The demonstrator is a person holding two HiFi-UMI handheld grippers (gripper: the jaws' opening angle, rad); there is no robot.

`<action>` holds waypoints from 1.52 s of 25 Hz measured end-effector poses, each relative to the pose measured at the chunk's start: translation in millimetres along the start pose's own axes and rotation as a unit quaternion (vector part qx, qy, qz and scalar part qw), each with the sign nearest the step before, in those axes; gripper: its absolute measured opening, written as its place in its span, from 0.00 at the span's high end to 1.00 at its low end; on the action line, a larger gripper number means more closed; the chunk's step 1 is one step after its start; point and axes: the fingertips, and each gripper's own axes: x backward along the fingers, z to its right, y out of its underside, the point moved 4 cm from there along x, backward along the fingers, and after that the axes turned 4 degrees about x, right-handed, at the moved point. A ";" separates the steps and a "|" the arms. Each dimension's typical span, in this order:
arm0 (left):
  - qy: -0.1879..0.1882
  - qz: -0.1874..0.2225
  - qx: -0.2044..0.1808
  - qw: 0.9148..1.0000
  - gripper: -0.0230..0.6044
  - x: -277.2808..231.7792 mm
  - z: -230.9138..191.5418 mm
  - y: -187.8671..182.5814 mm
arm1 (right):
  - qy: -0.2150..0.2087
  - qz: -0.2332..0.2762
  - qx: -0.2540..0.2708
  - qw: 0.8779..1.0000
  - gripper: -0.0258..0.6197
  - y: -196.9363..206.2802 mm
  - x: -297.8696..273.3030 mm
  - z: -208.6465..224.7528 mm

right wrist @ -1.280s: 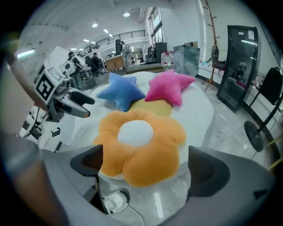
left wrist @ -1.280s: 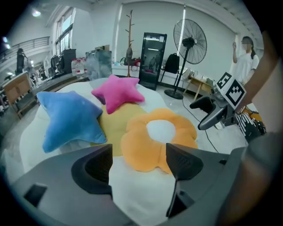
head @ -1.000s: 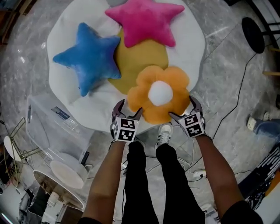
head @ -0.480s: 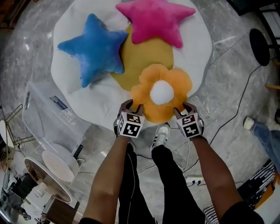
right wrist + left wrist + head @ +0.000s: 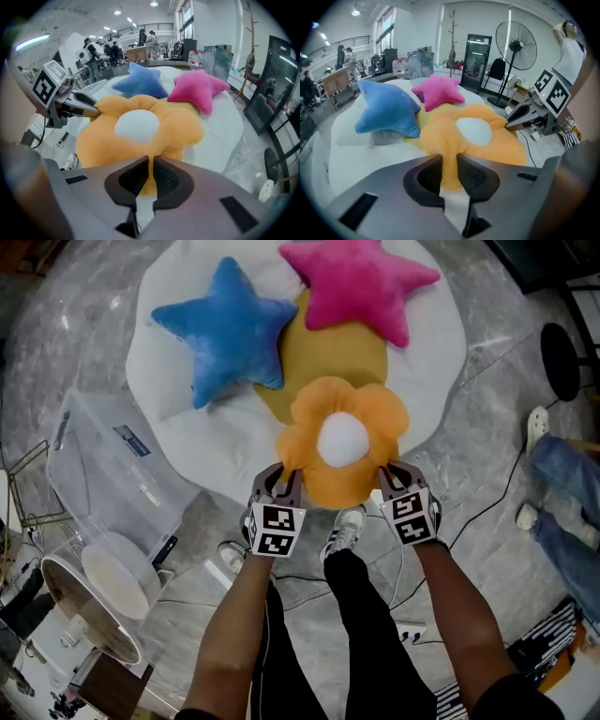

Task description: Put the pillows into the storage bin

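Note:
An orange flower pillow with a white centre lies at the near edge of the white egg-shaped cushion. My left gripper pinches its lower-left petal, its jaws still closing on the plush. My right gripper squeezes the lower-right petal, its jaws also closing. A blue star pillow and a pink star pillow rest farther back on the cushion. The clear storage bin stands on the floor at the left.
A round white stool sits left of my legs. Cables run over the marble floor on the right, where a person's legs stand. A black fan base is at the far right.
Both grippers have closed onto the flower pillow's near petals. The view has shifted so the cushion and pillows sit a little farther right.

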 end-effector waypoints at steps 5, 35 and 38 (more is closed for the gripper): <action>-0.031 0.043 0.026 0.998 0.83 61.9 -37.9 -1.9 | 0.001 0.037 0.023 0.999 0.90 -51.2 25.1 -40.2; -0.264 0.123 0.224 0.930 0.81 417.6 -372.9 217.3 | -0.130 0.137 0.290 0.938 0.90 -364.8 -17.2 -496.3; -0.273 0.116 0.238 0.925 0.80 429.0 -399.9 245.3 | -0.142 0.137 0.306 0.931 0.89 -376.5 -36.1 -533.9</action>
